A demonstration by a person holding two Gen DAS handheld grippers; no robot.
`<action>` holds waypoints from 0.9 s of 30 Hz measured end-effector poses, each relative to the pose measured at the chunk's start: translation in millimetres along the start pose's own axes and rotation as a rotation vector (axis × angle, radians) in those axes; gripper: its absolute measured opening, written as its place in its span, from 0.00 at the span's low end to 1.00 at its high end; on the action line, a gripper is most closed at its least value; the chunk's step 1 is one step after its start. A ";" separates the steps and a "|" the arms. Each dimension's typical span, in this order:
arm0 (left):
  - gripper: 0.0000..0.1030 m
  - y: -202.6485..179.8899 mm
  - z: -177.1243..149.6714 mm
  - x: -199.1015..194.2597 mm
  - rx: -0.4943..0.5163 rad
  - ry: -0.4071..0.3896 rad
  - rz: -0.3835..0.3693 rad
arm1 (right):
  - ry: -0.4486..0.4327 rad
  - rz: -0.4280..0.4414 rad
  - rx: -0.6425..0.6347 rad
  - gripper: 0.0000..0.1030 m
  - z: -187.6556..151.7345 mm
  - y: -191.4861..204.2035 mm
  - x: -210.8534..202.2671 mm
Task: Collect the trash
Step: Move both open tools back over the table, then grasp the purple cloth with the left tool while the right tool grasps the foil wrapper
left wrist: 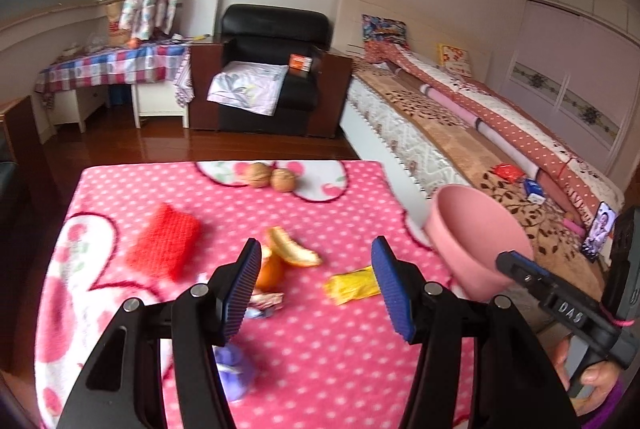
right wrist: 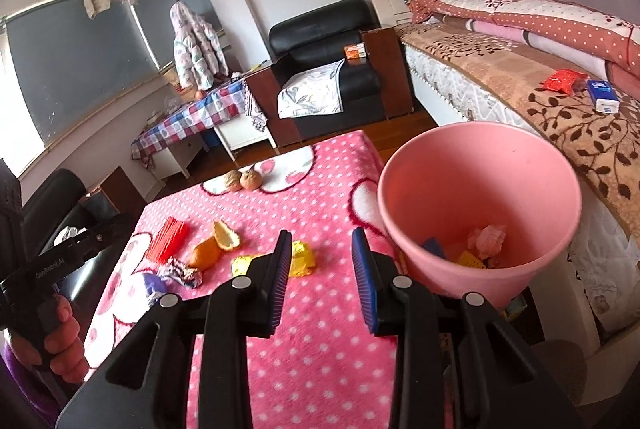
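**Trash spread on pink desk, bin at its right edge**

On the polka-dot desk (right wrist: 320, 369): 2 walnuts (left wrist: 271, 178) at upper centre, 1 red wrapper (left wrist: 165, 244), 1 orange with peel (left wrist: 286, 257), 1 yellow wrapper (left wrist: 352, 286), 1 striped candy wrapper (right wrist: 180, 274), 1 purple scrap (left wrist: 234, 373). Pink bin (right wrist: 480, 205) lower right, holding crumpled paper and scraps. Left claw (left wrist: 316, 289) open, empty, above the orange. Right claw (right wrist: 322, 279) parted, empty, partly hiding the yellow wrapper. Bed (right wrist: 520, 69) right of frame.
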State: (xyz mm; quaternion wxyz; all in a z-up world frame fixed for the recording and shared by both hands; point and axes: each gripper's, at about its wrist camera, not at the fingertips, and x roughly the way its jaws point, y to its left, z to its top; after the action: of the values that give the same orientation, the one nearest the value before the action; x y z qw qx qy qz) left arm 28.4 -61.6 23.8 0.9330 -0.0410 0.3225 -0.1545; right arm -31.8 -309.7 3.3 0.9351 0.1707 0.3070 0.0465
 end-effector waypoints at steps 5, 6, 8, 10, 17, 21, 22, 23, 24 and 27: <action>0.55 28.5 -17.3 -12.5 -0.007 0.011 0.072 | 0.023 0.010 -0.010 0.31 -3.9 5.1 6.3; 0.55 32.4 -20.9 -13.5 -0.010 0.017 0.081 | 0.026 0.012 -0.011 0.31 -4.0 4.3 7.6; 0.55 42.2 -31.4 -14.8 -0.014 0.039 0.111 | 0.035 0.018 -0.013 0.30 -5.4 6.0 10.2; 0.55 49.7 -43.0 -14.2 -0.022 0.066 0.137 | 0.041 0.021 -0.017 0.30 -7.2 7.2 12.2; 0.55 71.9 -74.0 -3.1 -0.117 0.178 0.133 | 0.072 0.034 -0.033 0.30 -13.0 12.1 19.9; 0.55 70.8 -75.2 8.7 -0.160 0.203 0.108 | 0.082 0.041 -0.045 0.30 -15.8 16.5 21.4; 0.55 69.1 -75.8 10.9 -0.162 0.206 0.108 | 0.084 0.043 -0.050 0.30 -16.3 17.7 21.4; 0.55 67.9 -75.6 14.3 -0.162 0.210 0.109 | 0.086 0.047 -0.053 0.30 -17.0 18.9 21.6; 0.55 66.7 -75.4 18.4 -0.162 0.218 0.115 | 0.090 0.052 -0.056 0.30 -17.7 20.2 22.0; 0.55 65.9 -76.1 30.0 -0.178 0.245 0.124 | 0.103 0.073 -0.067 0.30 -20.7 25.3 24.6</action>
State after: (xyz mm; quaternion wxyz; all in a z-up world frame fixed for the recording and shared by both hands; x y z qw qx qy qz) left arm 21.2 -6.7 -65.5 0.8870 -0.0844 0.4483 -0.0715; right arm -23.7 -275.3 -17.2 0.9209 0.1478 0.3467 0.0995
